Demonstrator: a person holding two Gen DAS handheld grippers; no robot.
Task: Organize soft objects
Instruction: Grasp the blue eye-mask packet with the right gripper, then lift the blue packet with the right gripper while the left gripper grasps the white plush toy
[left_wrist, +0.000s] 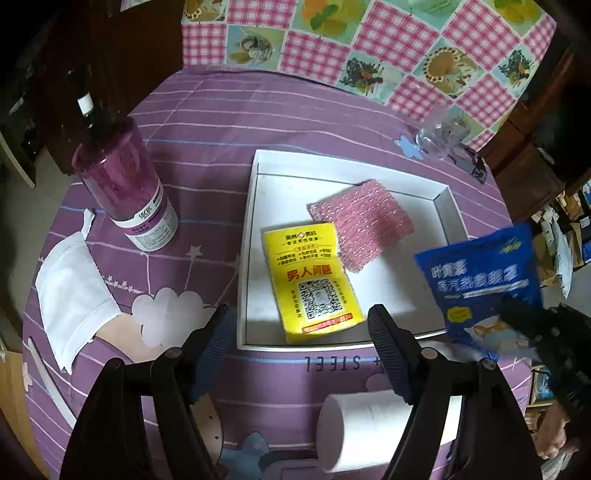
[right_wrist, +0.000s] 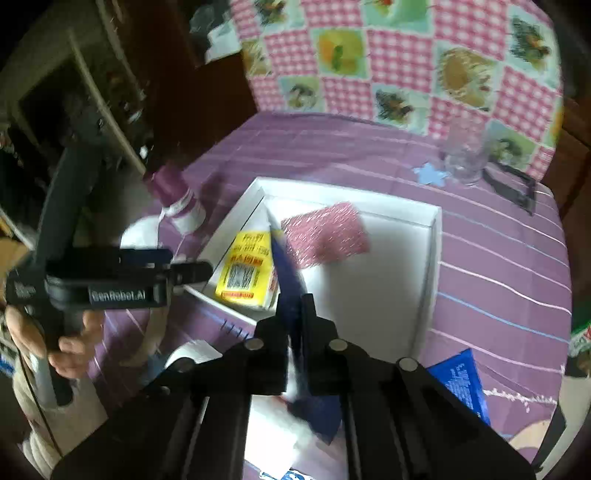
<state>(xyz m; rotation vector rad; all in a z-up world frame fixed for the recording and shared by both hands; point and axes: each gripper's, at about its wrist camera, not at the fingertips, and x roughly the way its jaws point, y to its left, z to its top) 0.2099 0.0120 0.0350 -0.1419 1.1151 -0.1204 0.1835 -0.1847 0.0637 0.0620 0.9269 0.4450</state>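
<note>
A tray (left_wrist: 251, 236) is standing in the middle of the worktop (left_wrist: 295, 118). Inside it, a packet (left_wrist: 314, 280) is lying at the near left, and a sponge (left_wrist: 362, 221) is lying just behind it, touching it. A bottle (left_wrist: 125, 184) is standing left of the tray. A glass (left_wrist: 439, 133) is standing behind the tray, to the right. A paper roll (left_wrist: 369, 421) is lying in front of the tray.

Dark wooden furniture (left_wrist: 122, 44), checkered cloth (left_wrist: 388, 48)
</note>
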